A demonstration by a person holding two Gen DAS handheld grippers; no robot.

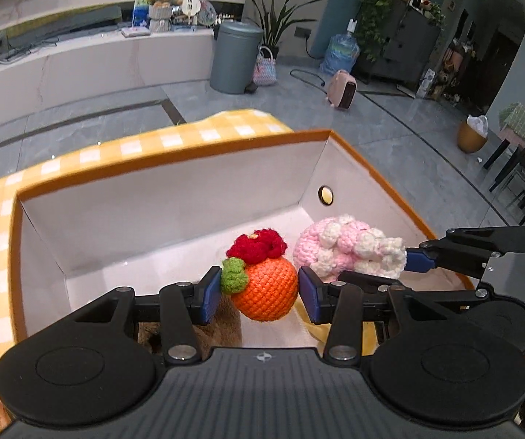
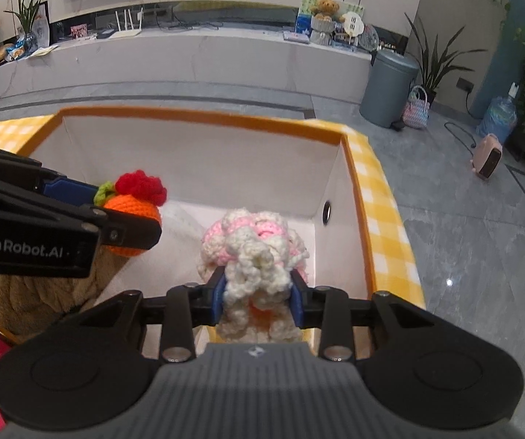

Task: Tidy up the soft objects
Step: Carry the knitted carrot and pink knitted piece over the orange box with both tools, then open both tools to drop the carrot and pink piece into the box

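An orange crochet fruit with a red flower and a green leaf hangs over the open white box, and my left gripper is shut on it, blue pads against its sides. To its right, a pink and cream crochet toy sits low in the box by the right wall, with my right gripper shut on its cream yarn. The right wrist view shows the left gripper holding the orange fruit at the left. The right gripper enters the left wrist view from the right.
The box has an orange rim and stands on a yellow checked cloth. A brown plush thing lies in its near left corner. On the grey floor beyond stand a grey bin and a pink heater.
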